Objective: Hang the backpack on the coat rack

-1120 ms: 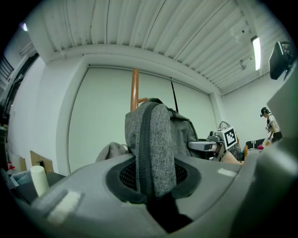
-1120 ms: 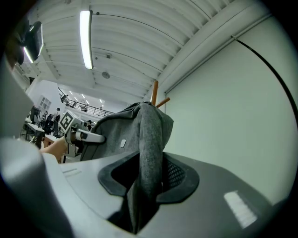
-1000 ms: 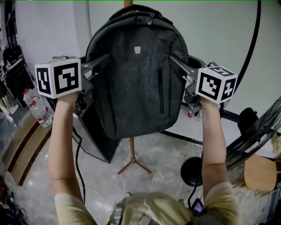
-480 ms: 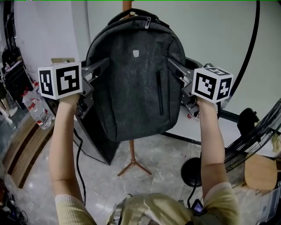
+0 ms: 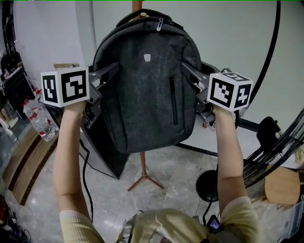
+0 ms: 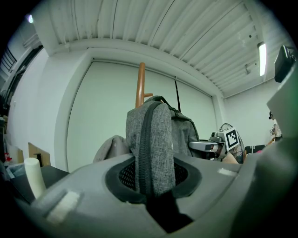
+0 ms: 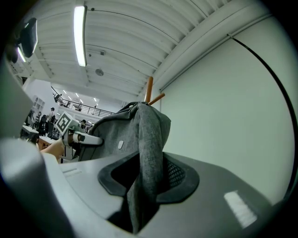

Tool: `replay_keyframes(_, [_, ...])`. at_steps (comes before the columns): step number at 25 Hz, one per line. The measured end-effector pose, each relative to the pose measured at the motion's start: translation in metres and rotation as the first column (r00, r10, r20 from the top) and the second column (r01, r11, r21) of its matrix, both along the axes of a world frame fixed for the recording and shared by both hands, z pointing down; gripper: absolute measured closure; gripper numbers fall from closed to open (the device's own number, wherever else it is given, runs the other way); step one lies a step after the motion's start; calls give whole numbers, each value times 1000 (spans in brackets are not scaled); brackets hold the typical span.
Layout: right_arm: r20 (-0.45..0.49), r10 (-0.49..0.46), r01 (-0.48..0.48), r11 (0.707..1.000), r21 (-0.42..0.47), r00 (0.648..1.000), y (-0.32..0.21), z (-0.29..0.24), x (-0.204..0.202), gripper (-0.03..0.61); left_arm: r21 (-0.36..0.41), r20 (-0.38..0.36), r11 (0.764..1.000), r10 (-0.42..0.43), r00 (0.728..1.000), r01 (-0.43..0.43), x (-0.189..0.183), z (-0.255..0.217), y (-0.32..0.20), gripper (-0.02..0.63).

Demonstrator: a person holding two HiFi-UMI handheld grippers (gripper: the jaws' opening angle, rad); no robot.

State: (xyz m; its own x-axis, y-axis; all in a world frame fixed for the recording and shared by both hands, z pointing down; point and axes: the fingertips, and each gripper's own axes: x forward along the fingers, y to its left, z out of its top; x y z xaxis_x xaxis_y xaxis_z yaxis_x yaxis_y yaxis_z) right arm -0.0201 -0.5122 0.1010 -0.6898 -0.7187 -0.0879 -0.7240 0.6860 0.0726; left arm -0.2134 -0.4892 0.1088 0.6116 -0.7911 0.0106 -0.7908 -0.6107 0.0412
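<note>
A dark grey backpack [image 5: 147,85] hangs upright in front of the wooden coat rack pole [image 5: 137,5], with its top handle at the pole's top. My left gripper [image 5: 111,69] pinches the pack's left side seam. Its jaws are opening slightly, with the grey fold and zipper [image 6: 153,139] still between them. My right gripper [image 5: 185,66] is shut on the pack's right side, and a fold of grey fabric [image 7: 144,139] runs down between its jaws. Both grippers point level at about the same height. The rack's pegs [image 7: 149,90] rise just behind the pack's top.
The rack's tripod foot [image 5: 144,178] stands on the tiled floor below the pack. A black box [image 5: 102,147] sits behind on the left, with a water bottle [image 5: 40,118] beyond it. At the right are a round stand base [image 5: 209,185], a fan [image 5: 280,147] and a wooden stool [image 5: 280,185].
The backpack and both grippers sit a touch lower and closer together than a second ago. Nothing has visibly moved in the last half second.
</note>
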Motion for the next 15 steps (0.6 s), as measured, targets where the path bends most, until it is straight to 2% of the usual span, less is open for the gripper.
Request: replay_keyframes(15, [-4, 10, -10, 1000, -8, 1000, -1, -2, 1, 453, -38, -4, 998, 43, 999, -43, 0, 4, -6, 520])
